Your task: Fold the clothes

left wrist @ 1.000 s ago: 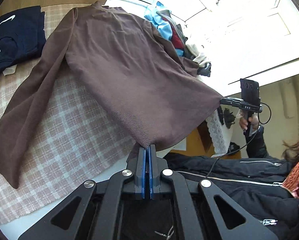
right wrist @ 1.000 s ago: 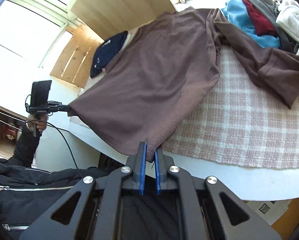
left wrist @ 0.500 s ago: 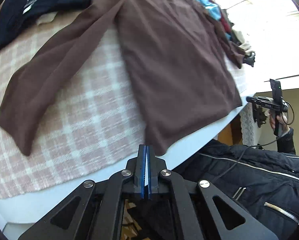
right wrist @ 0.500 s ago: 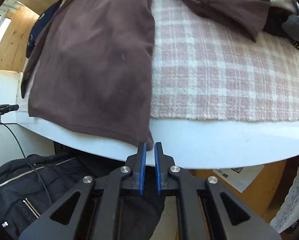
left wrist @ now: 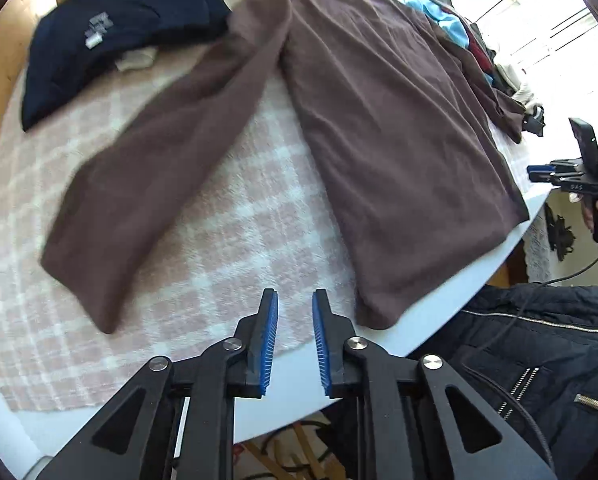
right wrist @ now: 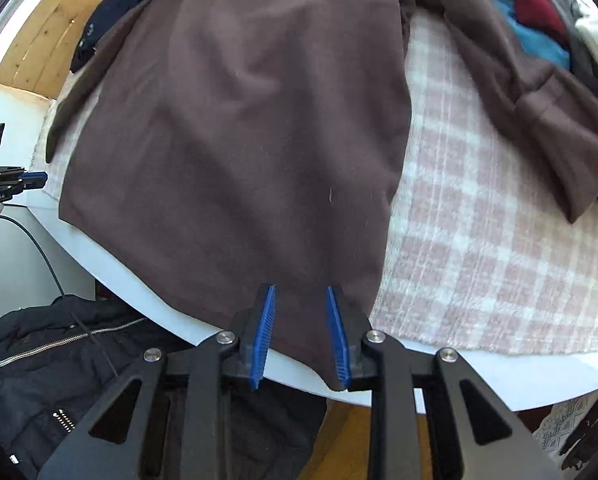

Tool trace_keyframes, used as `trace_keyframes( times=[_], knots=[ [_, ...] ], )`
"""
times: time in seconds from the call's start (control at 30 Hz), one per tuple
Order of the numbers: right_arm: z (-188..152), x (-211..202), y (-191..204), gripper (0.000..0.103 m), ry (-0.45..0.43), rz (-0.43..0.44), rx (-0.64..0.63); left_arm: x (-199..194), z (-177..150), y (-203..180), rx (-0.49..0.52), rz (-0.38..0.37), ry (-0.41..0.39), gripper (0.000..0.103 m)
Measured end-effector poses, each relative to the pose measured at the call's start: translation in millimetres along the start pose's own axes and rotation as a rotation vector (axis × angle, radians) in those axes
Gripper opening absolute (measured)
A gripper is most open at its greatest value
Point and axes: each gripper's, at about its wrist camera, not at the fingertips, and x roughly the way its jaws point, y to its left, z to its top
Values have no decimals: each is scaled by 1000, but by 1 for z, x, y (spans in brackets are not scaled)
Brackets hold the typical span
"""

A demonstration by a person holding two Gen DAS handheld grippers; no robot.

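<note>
A brown long-sleeved shirt (left wrist: pixel 399 140) lies spread flat on a pink checked cloth (left wrist: pixel 239 240), with its hem at the near edge of the round white table (left wrist: pixel 439 312). One sleeve (left wrist: pixel 159 160) stretches out to the left. My left gripper (left wrist: pixel 295 292) points down over the cloth just left of the hem corner; its jaws are opening and nothing is between them. In the right wrist view my right gripper (right wrist: pixel 301 289) hovers over the shirt's (right wrist: pixel 259 120) other hem corner. Its jaws are opening too, and fabric shows between the pads without being pinched. The other sleeve (right wrist: pixel 539 112) lies crumpled at the right.
A folded navy garment (left wrist: pixel 119 28) sits at the far left of the table. A heap of mixed clothes (right wrist: pixel 539 8) lies at the far right. The person's black zipped jacket (left wrist: pixel 539 360) is close against the table's near edge.
Both grippers held the hem corners and have let go and opened. The lifted hem now lies on the table. Both views have tilted downward toward the table edge.
</note>
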Motion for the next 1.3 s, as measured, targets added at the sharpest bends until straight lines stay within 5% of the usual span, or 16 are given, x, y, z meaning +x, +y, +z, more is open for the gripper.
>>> trace_keyframes(
  times=[0.03, 0.13, 0.3, 0.57, 0.63, 0.67, 0.73, 0.97, 1.07, 1.23, 1.3],
  knots=[
    [15, -18, 6, 28, -51, 0, -26, -13, 0, 7, 13, 57, -43, 33],
    [70, -61, 30, 55, -175, 41, -104, -21, 1, 33, 70, 232, -68, 41],
    [179, -63, 90, 57, -202, -57, -319, -4, -6, 57, 198, 367, 14, 41],
    [281, 11, 144, 57, -102, -25, -460, 37, 6, 60, 205, 347, 15, 42],
    [298, 31, 149, 57, -87, -17, -476, 49, 12, 68, 183, 341, 57, 25],
    [305, 37, 151, 57, -82, -12, -481, 48, 13, 74, 156, 324, 62, 1],
    [319, 48, 154, 57, -75, 2, -483, 43, 16, 85, 104, 290, 68, 2],
    [353, 63, 168, 57, -136, -9, -575, -65, 32, 121, -110, 222, -129, 2],
    [366, 75, 178, 57, -81, 6, -616, -104, 48, 143, -182, 228, -195, 2],
    [395, 109, 197, 57, -17, 111, -609, -134, 80, 170, -232, 268, -216, 2],
    [403, 127, 204, 57, 3, 73, -625, -141, 89, 179, -235, 266, -209, 2]
  ],
)
